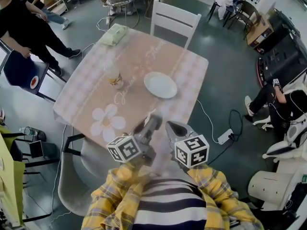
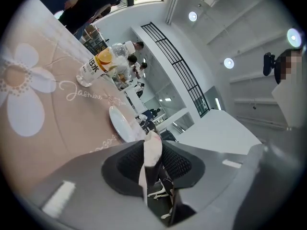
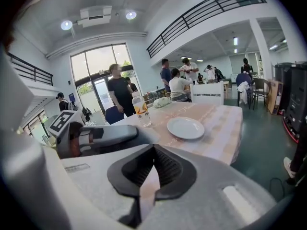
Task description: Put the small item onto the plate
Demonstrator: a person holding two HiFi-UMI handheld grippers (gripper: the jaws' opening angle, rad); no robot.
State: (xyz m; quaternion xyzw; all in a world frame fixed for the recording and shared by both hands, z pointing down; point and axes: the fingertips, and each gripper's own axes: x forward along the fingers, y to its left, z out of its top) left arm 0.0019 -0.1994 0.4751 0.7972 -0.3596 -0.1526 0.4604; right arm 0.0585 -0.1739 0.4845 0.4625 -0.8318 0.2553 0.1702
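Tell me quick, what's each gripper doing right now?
Left gripper: closed on a small pale item.
Right gripper: closed, nothing between its jaws.

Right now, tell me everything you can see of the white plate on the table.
The white plate is round and glossy, ceramic or plastic by its look, with a shallow well and a broad rim. It is empty and looks whole. It lies flat, right way up, on the pink flowered tablecloth, right of the clear bottle in the head view and apart from it. Only the cloth touches it.
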